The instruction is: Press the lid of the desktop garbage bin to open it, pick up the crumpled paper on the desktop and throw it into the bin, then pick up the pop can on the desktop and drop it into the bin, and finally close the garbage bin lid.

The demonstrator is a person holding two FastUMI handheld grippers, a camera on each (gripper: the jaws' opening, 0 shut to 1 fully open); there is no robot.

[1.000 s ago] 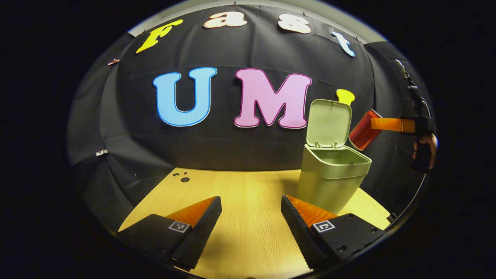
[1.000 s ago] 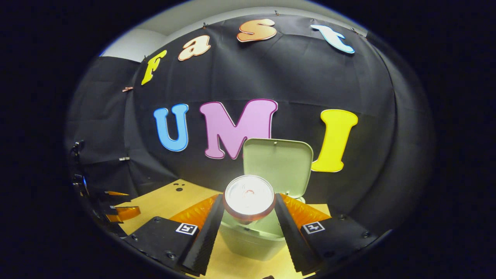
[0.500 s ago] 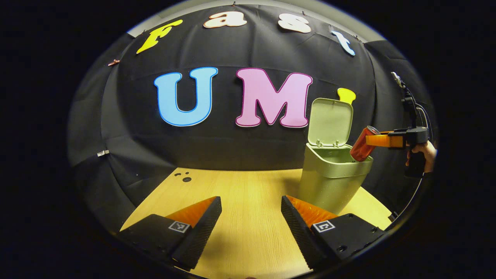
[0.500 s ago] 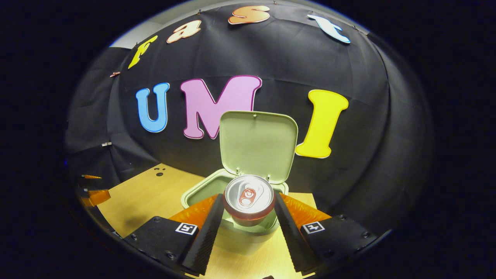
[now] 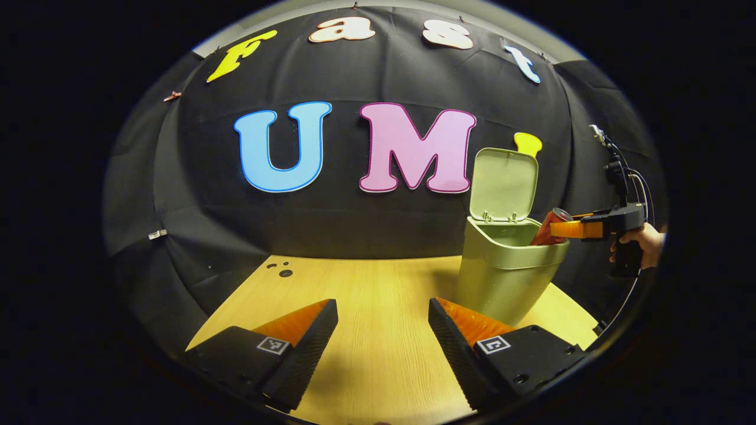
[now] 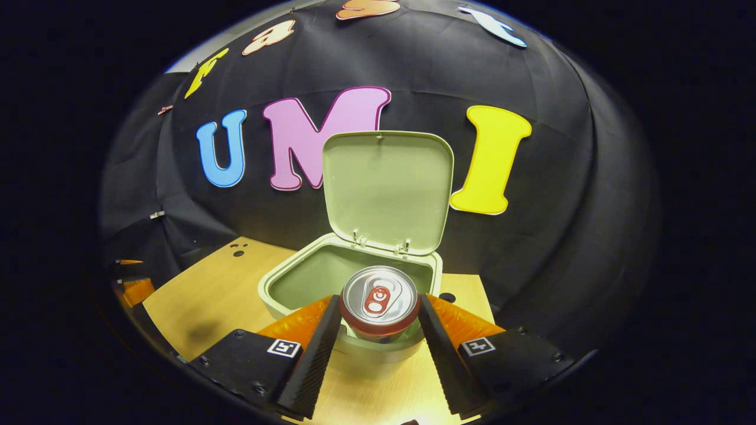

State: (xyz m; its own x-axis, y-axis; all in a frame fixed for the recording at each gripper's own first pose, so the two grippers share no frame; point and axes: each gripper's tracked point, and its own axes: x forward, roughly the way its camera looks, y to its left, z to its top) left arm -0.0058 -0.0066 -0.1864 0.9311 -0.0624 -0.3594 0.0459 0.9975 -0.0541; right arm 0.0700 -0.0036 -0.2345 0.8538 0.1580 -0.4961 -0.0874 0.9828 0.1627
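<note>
Can (image 6: 380, 302) is clamped by its sides between both fingers of the right gripper (image 6: 378, 330), pull-tab end facing that gripper's camera. Over the last second it has come down: a second ago it hung above and beside the bin (image 5: 508, 268), well clear of the rim; half a second ago its lower end was at the rim; now, in the left gripper view, the can (image 5: 546, 227) is tilted with its lower part inside the mouth of the bin and only its upper part showing above the rim. The right gripper (image 5: 570, 229) has dropped with it and sits just beside the rim, held by a hand (image 5: 644, 243).

Lid (image 6: 387, 186) stands upright on its hinge at the back, unchanged across the three moments. The bin sits on the table (image 5: 366, 330) towards its right side.

Left gripper (image 5: 383, 336) has not moved over the second: jaws wide apart, nothing between them, low over bare tabletop, well apart from the bin.

No crumpled paper shows on the tabletop. The inside of the bin is partly visible in the right gripper view, but its bottom is hidden by the can, so I cannot tell whether the paper lies inside.

Judgement: the step in hand is the can drop, and it is nearly done. The can is far enough over the opening that releasing it should let it fall in. Closing the lid remains.
</note>
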